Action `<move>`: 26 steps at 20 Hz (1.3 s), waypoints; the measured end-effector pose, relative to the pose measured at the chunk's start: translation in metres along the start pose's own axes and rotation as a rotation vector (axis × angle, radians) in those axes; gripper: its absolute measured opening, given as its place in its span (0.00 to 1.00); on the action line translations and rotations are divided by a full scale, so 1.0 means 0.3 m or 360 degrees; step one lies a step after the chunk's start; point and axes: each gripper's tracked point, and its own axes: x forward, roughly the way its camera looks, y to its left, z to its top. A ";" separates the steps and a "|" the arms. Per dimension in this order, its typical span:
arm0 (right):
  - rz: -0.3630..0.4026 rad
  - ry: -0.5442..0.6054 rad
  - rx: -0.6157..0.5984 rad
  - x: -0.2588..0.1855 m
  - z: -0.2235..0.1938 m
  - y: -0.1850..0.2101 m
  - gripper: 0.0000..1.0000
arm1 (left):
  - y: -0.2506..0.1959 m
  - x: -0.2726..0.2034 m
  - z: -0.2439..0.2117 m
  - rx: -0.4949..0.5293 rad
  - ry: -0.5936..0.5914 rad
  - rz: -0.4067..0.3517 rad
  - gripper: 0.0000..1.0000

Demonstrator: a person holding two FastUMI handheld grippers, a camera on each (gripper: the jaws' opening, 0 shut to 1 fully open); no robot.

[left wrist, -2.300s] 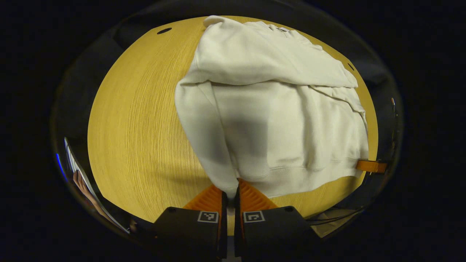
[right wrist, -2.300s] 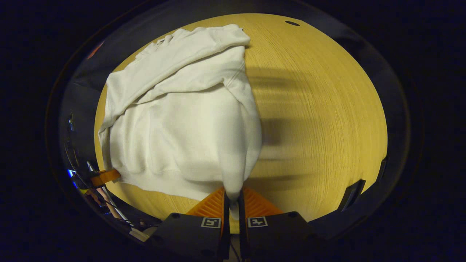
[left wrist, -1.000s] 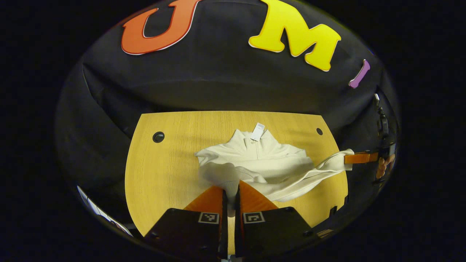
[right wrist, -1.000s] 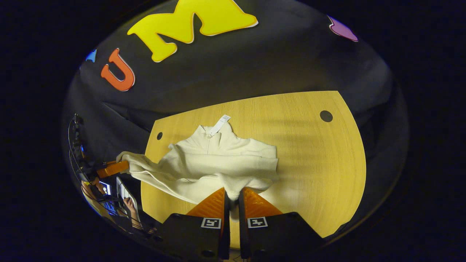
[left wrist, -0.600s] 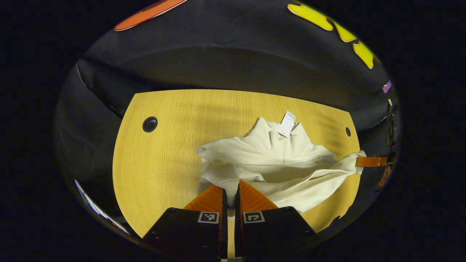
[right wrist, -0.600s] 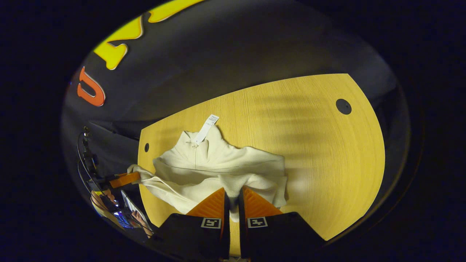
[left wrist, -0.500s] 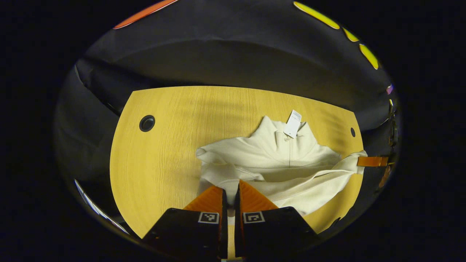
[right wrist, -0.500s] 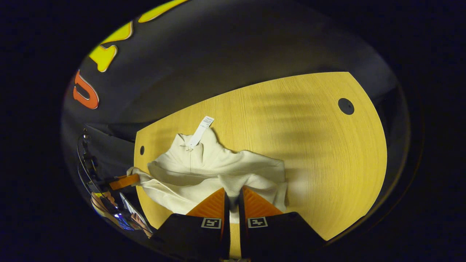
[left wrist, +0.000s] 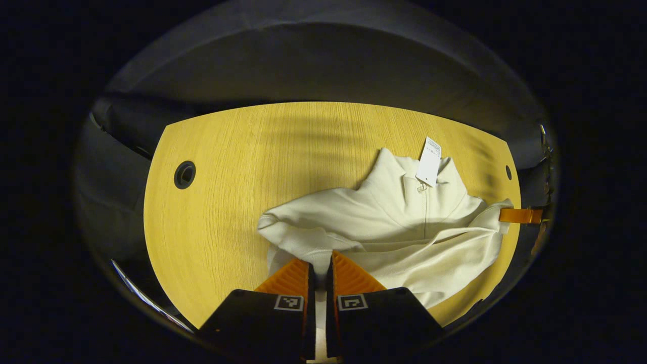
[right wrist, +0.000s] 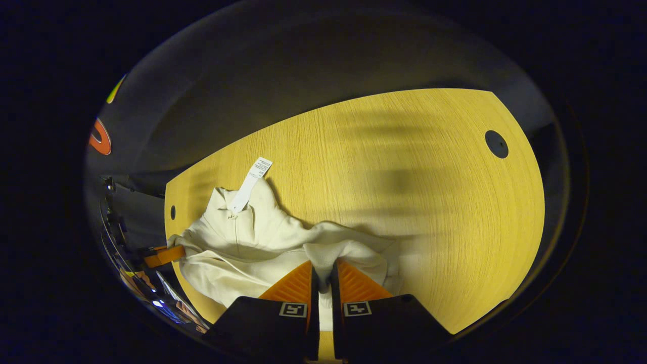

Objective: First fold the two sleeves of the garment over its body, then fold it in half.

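Observation:
A cream zip-neck garment (left wrist: 404, 222) lies bunched on the wooden table (left wrist: 227, 202), its collar and white tag (left wrist: 428, 162) pointing away from me. My left gripper (left wrist: 319, 260) is shut on one corner of the bottom hem, held just above the body. My right gripper (right wrist: 322, 268) is shut on the other hem corner of the garment (right wrist: 242, 242). The hem stretches between them as a raised fold over the chest. The right gripper (left wrist: 520, 216) shows at the far right of the left gripper view, and the left gripper (right wrist: 162, 256) at the left of the right gripper view.
A round cable hole (left wrist: 184, 175) sits at the table's left, another cable hole (right wrist: 496, 144) at its right. Black cloth hangs behind the far edge. Bare wood (right wrist: 404, 177) lies beyond the tag (right wrist: 250, 184) and to the garment's right.
Both grippers lifted the hem off the table, carried it forward over the body towards the collar, and have come lower in the last half second. Both stay shut.

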 end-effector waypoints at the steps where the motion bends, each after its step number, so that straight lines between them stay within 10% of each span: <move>1: -0.0005 -0.0009 -0.0006 -0.003 0.004 -0.002 0.11 | -0.001 -0.004 -0.003 0.0004 0.0001 -0.0006 0.12; 8: -0.0022 -0.0197 -0.0120 -0.084 0.075 0.039 0.37 | 0.043 -0.056 0.005 0.0003 -0.0056 0.0047 0.31; 10: -0.0083 -0.0231 -0.0174 -0.116 0.081 0.026 0.61 | 0.050 -0.086 0.010 0.0013 -0.0077 0.0052 0.85; 13: -0.0171 -0.0294 -0.0174 -0.164 0.094 0.004 0.89 | 0.056 -0.120 0.019 -0.0009 -0.0140 0.0071 0.85; 26: -0.0277 -0.0818 -0.0377 -0.641 -0.127 0.122 0.93 | 0.041 -0.576 -0.109 -0.0012 -0.0737 0.0094 0.97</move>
